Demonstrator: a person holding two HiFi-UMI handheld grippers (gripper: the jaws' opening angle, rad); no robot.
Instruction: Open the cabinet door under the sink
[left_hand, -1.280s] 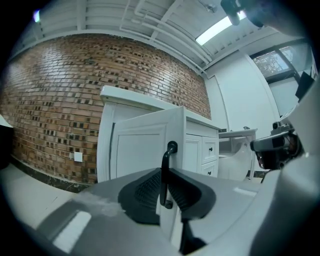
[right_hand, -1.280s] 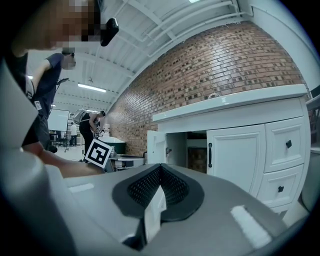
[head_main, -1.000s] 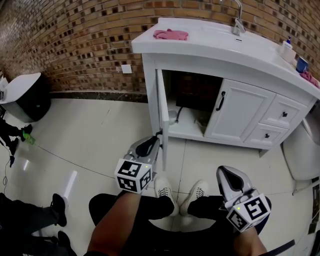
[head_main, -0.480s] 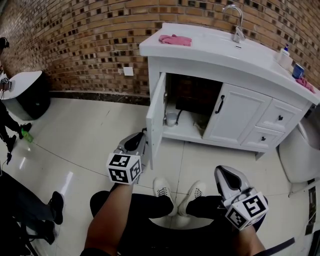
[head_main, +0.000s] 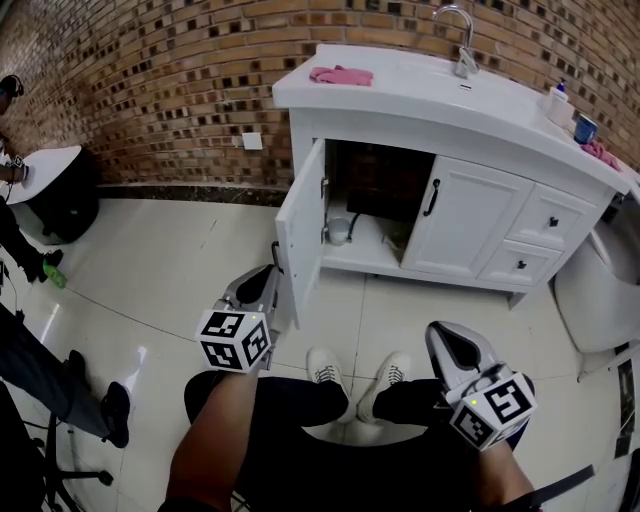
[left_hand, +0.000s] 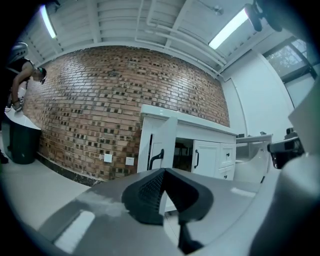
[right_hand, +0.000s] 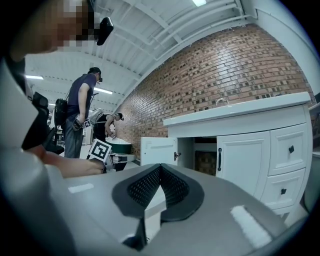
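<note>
The white vanity (head_main: 440, 95) stands against the brick wall, and its left door (head_main: 298, 235) is swung wide open toward me. That door's black handle (head_main: 275, 258) sits on the outer face. My left gripper (head_main: 268, 280) hovers just in front of the door's lower edge. In the left gripper view this gripper (left_hand: 164, 171) is shut with nothing in it, and the handle (left_hand: 155, 159) lies beyond its tips. My right gripper (head_main: 447, 345) hangs low over my right knee. It too is shut (right_hand: 160, 166) and empty, facing the open door (right_hand: 159, 150).
Inside the open compartment (head_main: 375, 210) are a pipe and a dark back. The right door (head_main: 460, 225) and two drawers (head_main: 540, 240) are shut. A pink cloth (head_main: 341, 74) and faucet (head_main: 462, 45) sit on top. A toilet (head_main: 595, 290) stands right, a black bin (head_main: 65, 195) left.
The cabinet door has swung further open toward the left. My left gripper has drawn back and leftward with it. The right gripper has barely shifted.
</note>
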